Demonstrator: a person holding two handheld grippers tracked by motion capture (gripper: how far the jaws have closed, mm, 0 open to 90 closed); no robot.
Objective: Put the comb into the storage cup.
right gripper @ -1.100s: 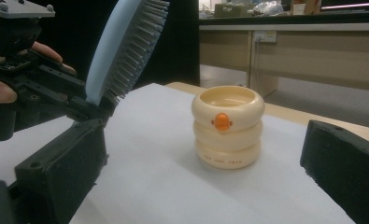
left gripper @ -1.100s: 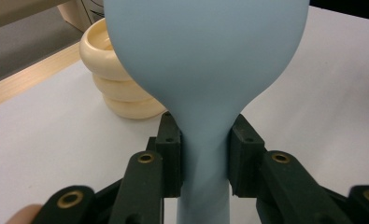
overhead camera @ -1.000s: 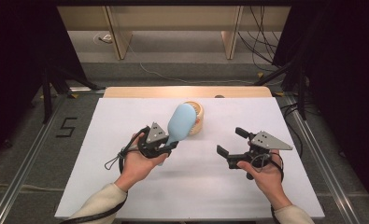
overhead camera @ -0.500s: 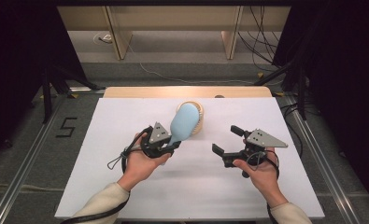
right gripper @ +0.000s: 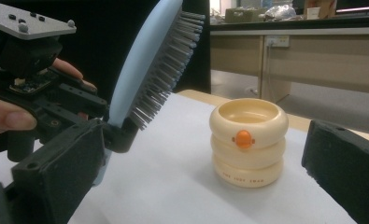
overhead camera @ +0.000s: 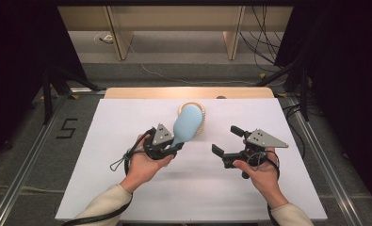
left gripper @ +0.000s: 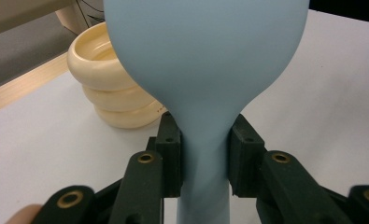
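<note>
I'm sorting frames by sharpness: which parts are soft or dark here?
High view: even light on the table, black surroundings. Left gripper view: brush soft up close, cup sharper. Right gripper view: cup sharp, near jaws blurred, far desk overexposed.

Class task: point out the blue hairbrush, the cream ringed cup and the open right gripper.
blue hairbrush [right gripper: 140,60]: right gripper view, back of head.
cream ringed cup [right gripper: 248,154]: right gripper view, middle ring.
right gripper [overhead camera: 225,142]: high view, between fingertips.
</note>
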